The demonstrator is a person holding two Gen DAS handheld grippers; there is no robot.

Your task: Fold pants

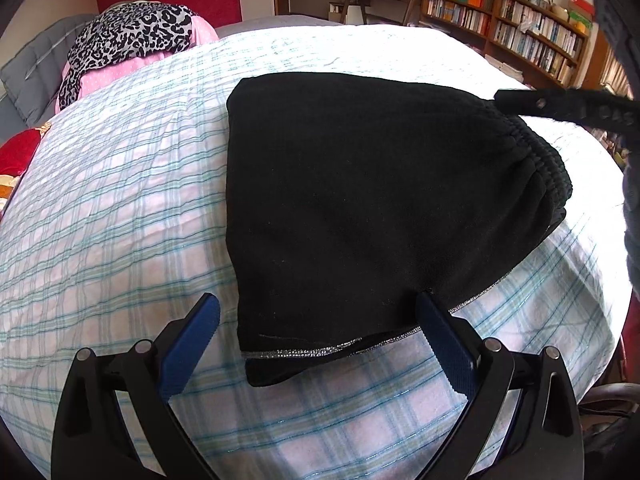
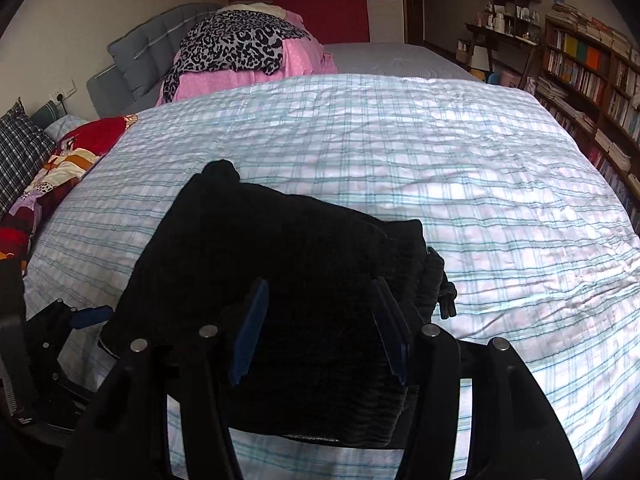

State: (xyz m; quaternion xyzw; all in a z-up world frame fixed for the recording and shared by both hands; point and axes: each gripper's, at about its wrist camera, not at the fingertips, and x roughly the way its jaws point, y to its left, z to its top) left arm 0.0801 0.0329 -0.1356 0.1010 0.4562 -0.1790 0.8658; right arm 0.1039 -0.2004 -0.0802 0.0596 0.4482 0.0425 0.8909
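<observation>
Black pants (image 1: pixel 360 200) lie folded into a compact stack on the plaid sheet (image 1: pixel 120 200), with a silver-trimmed hem at the near edge and the gathered waistband at the right. My left gripper (image 1: pixel 318 312) is open, its blue fingers on either side of the hem end. My right gripper (image 2: pixel 320 312) is open over the waistband end of the pants (image 2: pixel 280 248), fingers apart and holding nothing. The right gripper's finger (image 1: pixel 560 106) shows at the far right of the left wrist view; the left gripper (image 2: pixel 80 320) shows at the lower left of the right wrist view.
A pink bundle with a leopard-print cloth (image 2: pixel 240 48) sits at the head of the bed by a grey headboard (image 2: pixel 136 60). A red patterned quilt (image 2: pixel 60 168) lies at the left edge. Bookshelves (image 2: pixel 592 80) and a desk (image 2: pixel 500 36) stand at the right.
</observation>
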